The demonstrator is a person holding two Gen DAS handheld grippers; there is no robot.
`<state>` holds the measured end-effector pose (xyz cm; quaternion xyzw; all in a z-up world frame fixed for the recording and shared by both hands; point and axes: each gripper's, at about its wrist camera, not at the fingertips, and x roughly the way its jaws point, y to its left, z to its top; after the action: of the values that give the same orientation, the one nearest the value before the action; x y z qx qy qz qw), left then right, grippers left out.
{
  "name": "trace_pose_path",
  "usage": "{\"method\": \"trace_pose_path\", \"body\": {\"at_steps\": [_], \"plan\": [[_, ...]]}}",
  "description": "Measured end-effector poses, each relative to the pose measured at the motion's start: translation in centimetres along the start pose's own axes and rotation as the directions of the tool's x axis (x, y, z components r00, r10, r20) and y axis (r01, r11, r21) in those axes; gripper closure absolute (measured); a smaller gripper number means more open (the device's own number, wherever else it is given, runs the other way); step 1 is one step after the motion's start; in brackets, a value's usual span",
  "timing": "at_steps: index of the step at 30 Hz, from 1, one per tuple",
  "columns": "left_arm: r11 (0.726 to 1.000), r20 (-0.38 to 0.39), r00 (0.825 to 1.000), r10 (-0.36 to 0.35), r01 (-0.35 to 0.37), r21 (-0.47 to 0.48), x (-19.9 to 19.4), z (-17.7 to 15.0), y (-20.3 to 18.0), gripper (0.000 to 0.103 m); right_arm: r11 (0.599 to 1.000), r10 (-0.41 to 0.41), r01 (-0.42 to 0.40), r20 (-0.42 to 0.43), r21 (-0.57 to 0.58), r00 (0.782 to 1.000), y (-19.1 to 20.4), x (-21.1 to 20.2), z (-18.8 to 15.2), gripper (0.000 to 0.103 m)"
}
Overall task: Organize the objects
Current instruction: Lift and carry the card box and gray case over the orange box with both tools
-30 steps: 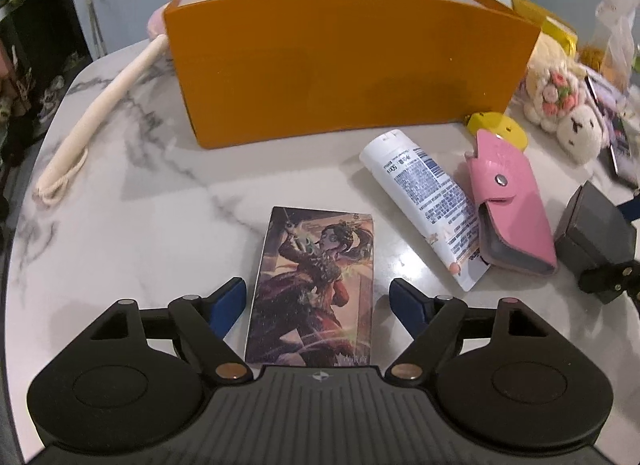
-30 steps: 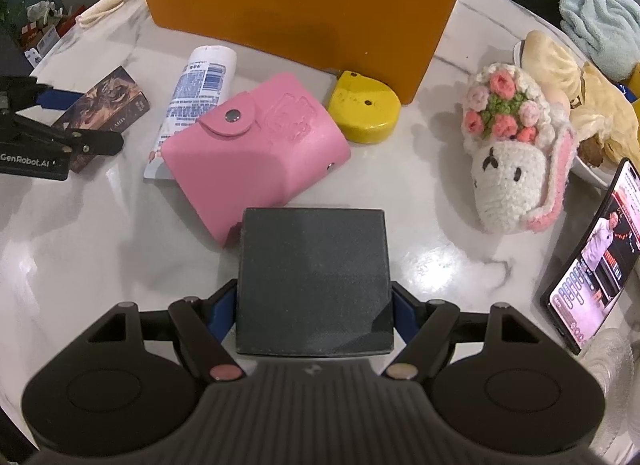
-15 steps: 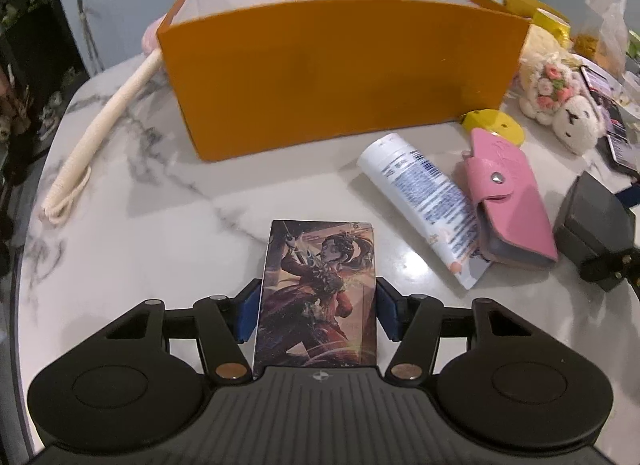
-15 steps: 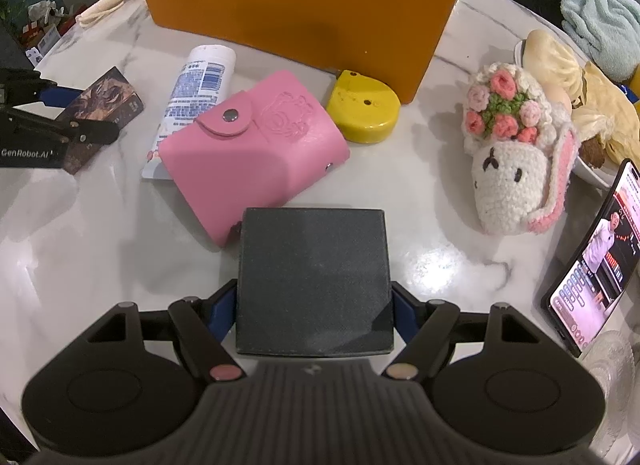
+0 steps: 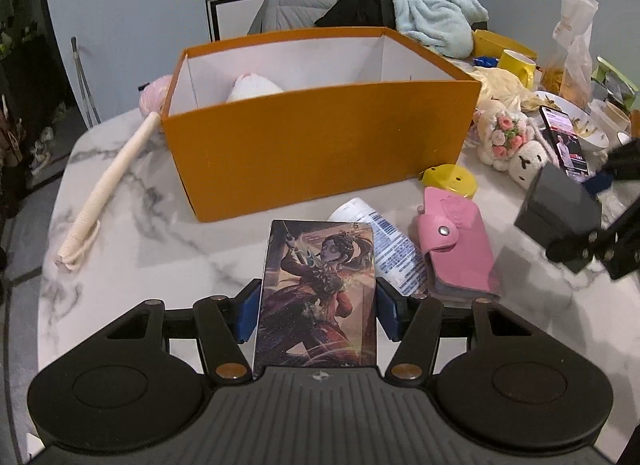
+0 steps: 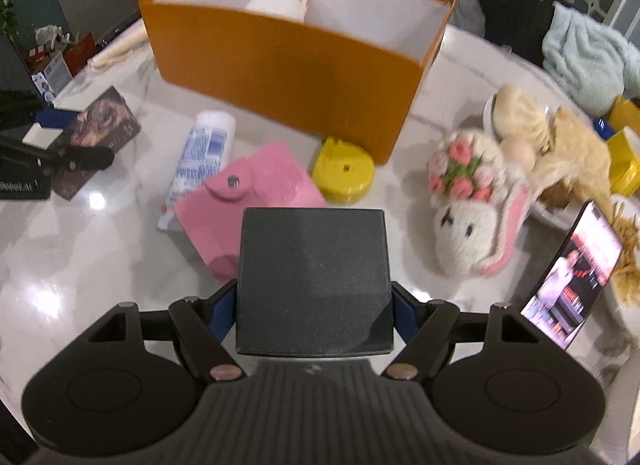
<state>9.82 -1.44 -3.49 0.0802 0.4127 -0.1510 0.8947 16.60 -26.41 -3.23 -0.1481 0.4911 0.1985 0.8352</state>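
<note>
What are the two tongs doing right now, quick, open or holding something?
Left tongs: closed on the illustrated card box, lifted off the table.
Right tongs: closed on the dark grey box, also off the table.

Left wrist cam: above marble table (image 5: pixel 132 233), angled down, facing orange box (image 5: pixel 320 149) long side. Right wrist cam: same tilt, closer, slightly blurred, probably facing box corner. Shared: box, pink wallet (image 6: pixel 256 201), tube (image 5: pixel 394 249).
</note>
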Motion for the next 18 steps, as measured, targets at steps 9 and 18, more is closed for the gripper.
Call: {"method": "trace_pose_path", "body": {"at_steps": [9, 18], "plan": [[1.000, 0.071, 0.997, -0.023, 0.024, -0.006, -2.4, 2.9, -0.7, 0.035, 1.000, -0.003, 0.001, 0.133, 0.013, 0.991, -0.5, -4.3, 3.0, 0.026], [0.999, 0.123, 0.992, 0.009, -0.003, -0.044, -3.4, 6.4, 0.5, 0.035, 1.000, -0.007, 0.010, 0.259, -0.009, 0.966, 0.1, -8.0, 7.2, 0.026]]}}
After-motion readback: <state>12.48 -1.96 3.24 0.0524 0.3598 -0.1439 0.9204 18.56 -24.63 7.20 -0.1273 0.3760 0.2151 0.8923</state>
